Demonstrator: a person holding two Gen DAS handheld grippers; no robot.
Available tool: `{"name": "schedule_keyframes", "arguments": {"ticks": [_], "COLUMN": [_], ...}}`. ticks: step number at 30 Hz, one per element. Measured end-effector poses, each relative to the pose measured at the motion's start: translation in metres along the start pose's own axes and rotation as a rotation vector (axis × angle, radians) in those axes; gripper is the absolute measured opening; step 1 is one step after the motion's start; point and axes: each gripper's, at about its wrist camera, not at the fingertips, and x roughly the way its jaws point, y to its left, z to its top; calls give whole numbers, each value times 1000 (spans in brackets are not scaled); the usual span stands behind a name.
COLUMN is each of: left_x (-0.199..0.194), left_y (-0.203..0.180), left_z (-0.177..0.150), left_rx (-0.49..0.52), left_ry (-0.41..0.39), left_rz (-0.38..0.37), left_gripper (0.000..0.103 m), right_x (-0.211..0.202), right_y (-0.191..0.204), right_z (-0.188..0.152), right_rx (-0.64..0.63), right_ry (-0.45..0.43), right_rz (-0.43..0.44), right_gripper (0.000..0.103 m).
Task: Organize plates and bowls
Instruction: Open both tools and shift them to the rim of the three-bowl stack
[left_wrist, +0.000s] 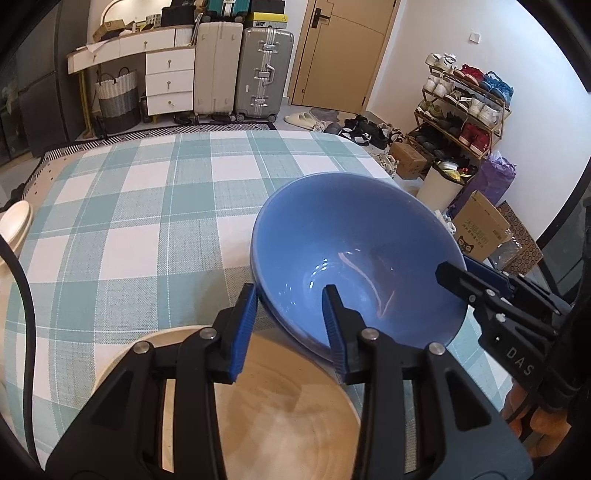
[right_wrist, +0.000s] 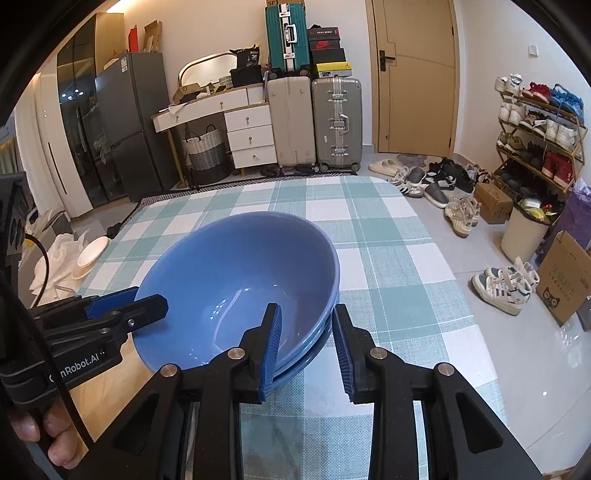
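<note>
A stack of blue bowls (left_wrist: 354, 258) (right_wrist: 236, 280) stands on the checked tablecloth (left_wrist: 147, 221), its near side over a round wooden plate (left_wrist: 280, 406) (right_wrist: 99, 365). My left gripper (left_wrist: 290, 295) straddles the near-left rim, one finger outside and one inside the top bowl, with a gap to the wall. It shows in the right wrist view as the left gripper (right_wrist: 147, 299) at the bowl's left rim. My right gripper (right_wrist: 306, 310) straddles the right rim, its outer pad (right_wrist: 343, 347) a little off the stack. The right gripper (left_wrist: 456, 267) sits at the bowl's right edge in the left wrist view.
The table's right edge (right_wrist: 424, 229) drops to a floor with shoes, cardboard boxes (right_wrist: 565, 280) and a white bin (right_wrist: 524, 229). A white plate (right_wrist: 92, 254) lies on white cloth off the table's left side. Suitcases and drawers stand beyond the far edge.
</note>
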Motion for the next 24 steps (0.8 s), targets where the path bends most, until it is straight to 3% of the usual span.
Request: {"name": "schedule_keyframes", "arguments": {"ticks": [2, 6, 10, 13, 15, 18, 24], "left_x": [1, -5, -8, -4, -2, 1, 11], "left_y": [1, 7, 15, 22, 26, 26, 28], "left_z": [1, 5, 11, 14, 14, 13, 11], "left_rx": [-5, -26, -45, -74, -91, -94, -114], "left_ry": [5, -15, -18, -4, 5, 9, 34], "left_rz": [7, -36, -41, -65, -82, -84, -99], "left_gripper": [52, 76, 79, 86, 101, 101, 101], "right_x": [-1, -5, -8, -8, -6, -1, 14], "right_y": [-4, -14, -21, -23, -26, -30, -38], "right_z": [3, 8, 13, 15, 16, 16, 13], "right_rx": [4, 22, 17, 11, 23, 58, 122], "right_ry": [-2, 0, 14, 18, 25, 32, 56], "right_rz": [-1, 54, 92, 106, 121, 163, 184], "right_gripper": [36, 54, 83, 87, 95, 100, 101]}}
